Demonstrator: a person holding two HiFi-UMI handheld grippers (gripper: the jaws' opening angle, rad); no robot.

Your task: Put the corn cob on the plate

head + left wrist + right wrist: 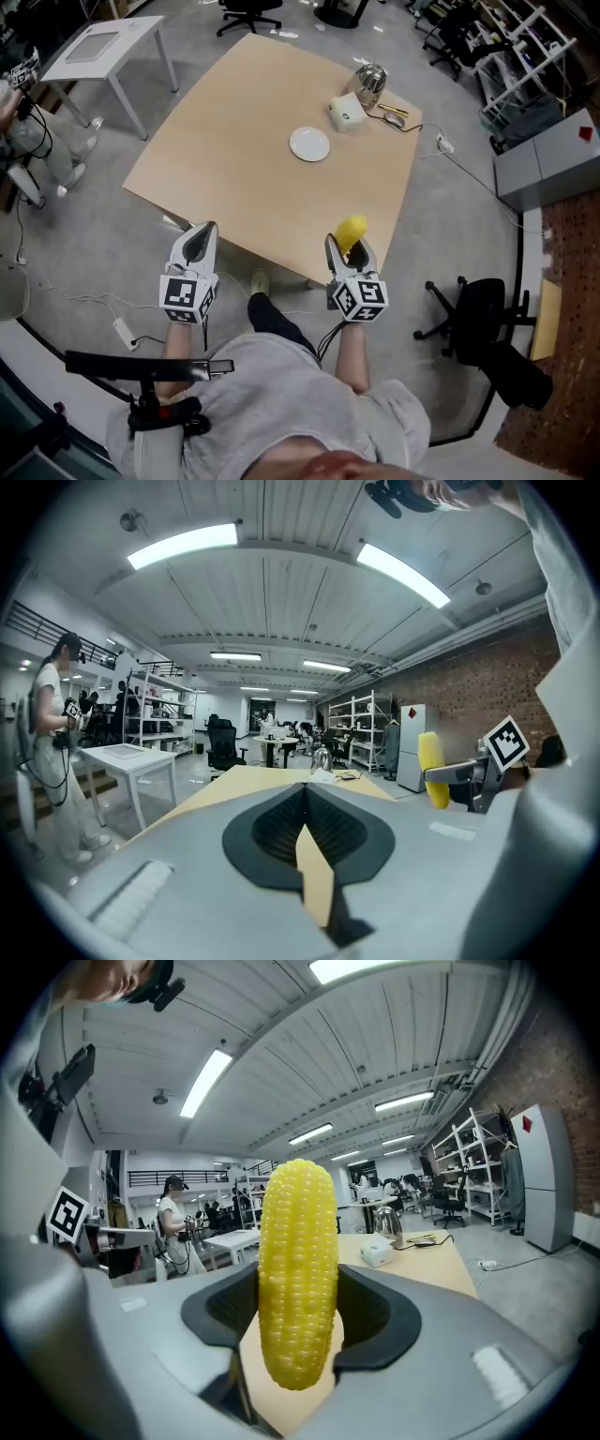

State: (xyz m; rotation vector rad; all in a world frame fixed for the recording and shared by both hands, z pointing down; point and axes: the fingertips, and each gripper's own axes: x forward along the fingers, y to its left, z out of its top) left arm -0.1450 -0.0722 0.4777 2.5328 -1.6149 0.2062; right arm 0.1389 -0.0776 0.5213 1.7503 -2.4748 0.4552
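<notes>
A yellow corn cob (352,232) (298,1269) stands upright between the jaws of my right gripper (351,251) (298,1335), which is shut on it at the near edge of the table. The same corn cob (431,768) shows at the right of the left gripper view. A small white plate (309,144) lies on the tan table (244,131), well beyond both grippers. My left gripper (196,246) (307,841) hangs off the table's near edge, shut with nothing between its jaws.
At the far right of the table stand a white box (346,112), a metal kettle (370,82) and a cable. A white side table (103,47) is at far left, a person (47,752) beside it. A black office chair (487,323) stands at right.
</notes>
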